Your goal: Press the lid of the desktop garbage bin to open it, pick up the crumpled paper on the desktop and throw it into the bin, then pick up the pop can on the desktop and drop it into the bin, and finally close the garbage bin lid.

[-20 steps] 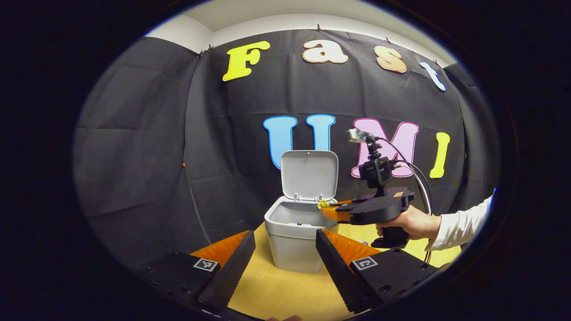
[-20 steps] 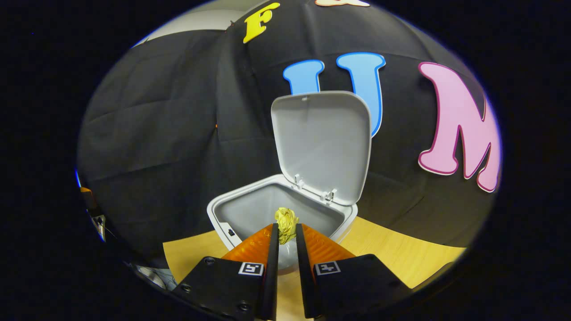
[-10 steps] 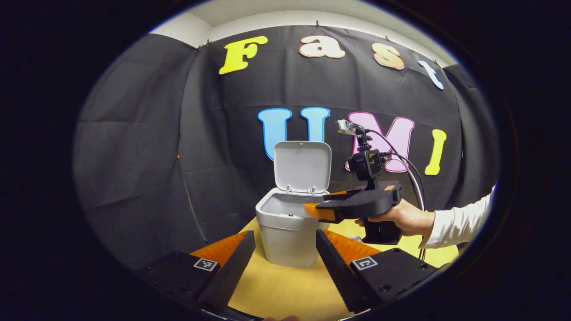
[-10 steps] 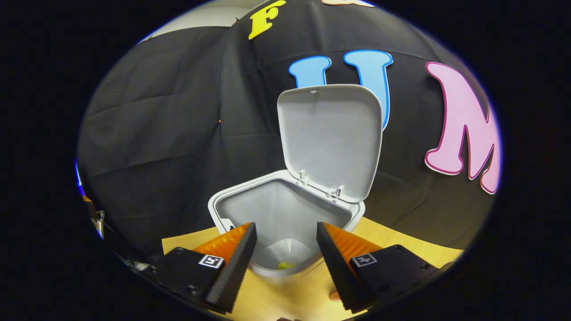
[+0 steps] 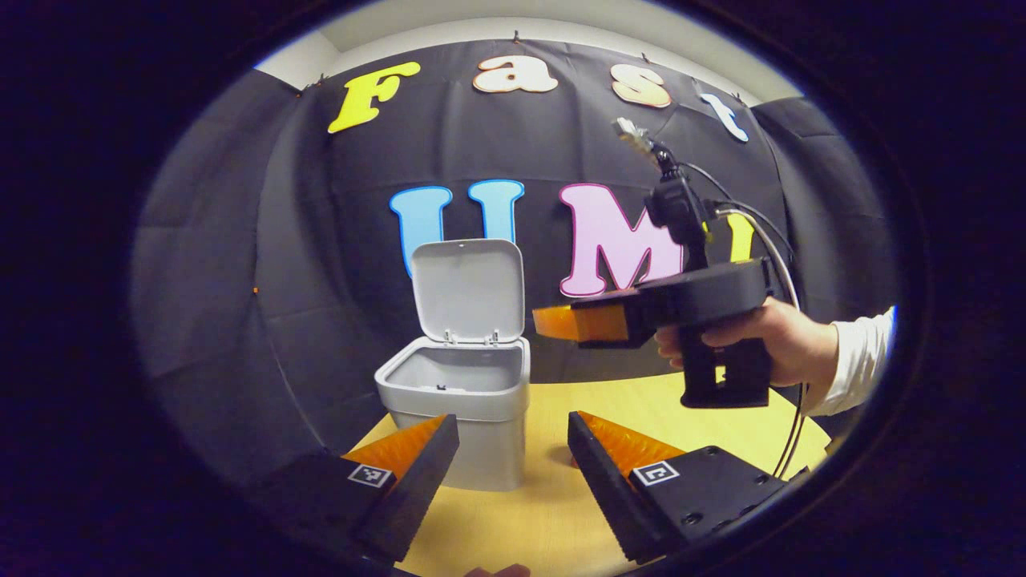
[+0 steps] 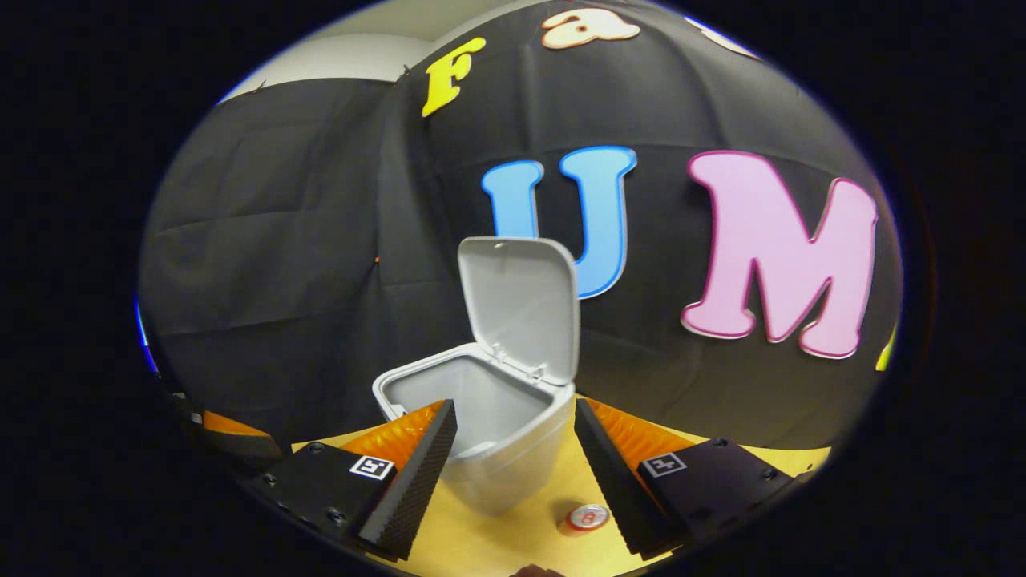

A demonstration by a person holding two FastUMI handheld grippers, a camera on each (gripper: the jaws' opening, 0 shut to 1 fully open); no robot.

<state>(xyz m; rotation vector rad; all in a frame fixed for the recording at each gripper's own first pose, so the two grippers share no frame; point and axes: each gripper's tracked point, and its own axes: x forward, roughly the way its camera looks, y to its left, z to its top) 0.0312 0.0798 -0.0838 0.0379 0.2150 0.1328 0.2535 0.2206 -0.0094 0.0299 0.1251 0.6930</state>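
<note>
The grey desktop bin [image 5: 453,401] stands on the wooden table with its lid [image 5: 467,290] tipped up and back. In the right gripper view the bin [image 6: 489,449] sits just beyond my fingers, lid [image 6: 521,308] upright, its floor hidden by the front wall. A red pop can [image 6: 585,518] stands upright near the bin's right foot. My right gripper [image 6: 513,449] is open with nothing in it. It hangs in the air to the right of the bin, above rim height [image 5: 557,323]. My left gripper [image 5: 505,449] is open and low in front of the bin.
A hand [image 5: 769,344] in a white sleeve holds the right gripper, and a cable hangs from it. The wooden table [image 5: 641,401] runs right of the bin. The left gripper's finger [image 6: 228,425] shows at the far left. Black cloth closes the back.
The right gripper opened over the bin and the yellow crumpled paper fell in. It then pulled back up and to the right. The left gripper's view swung right.
</note>
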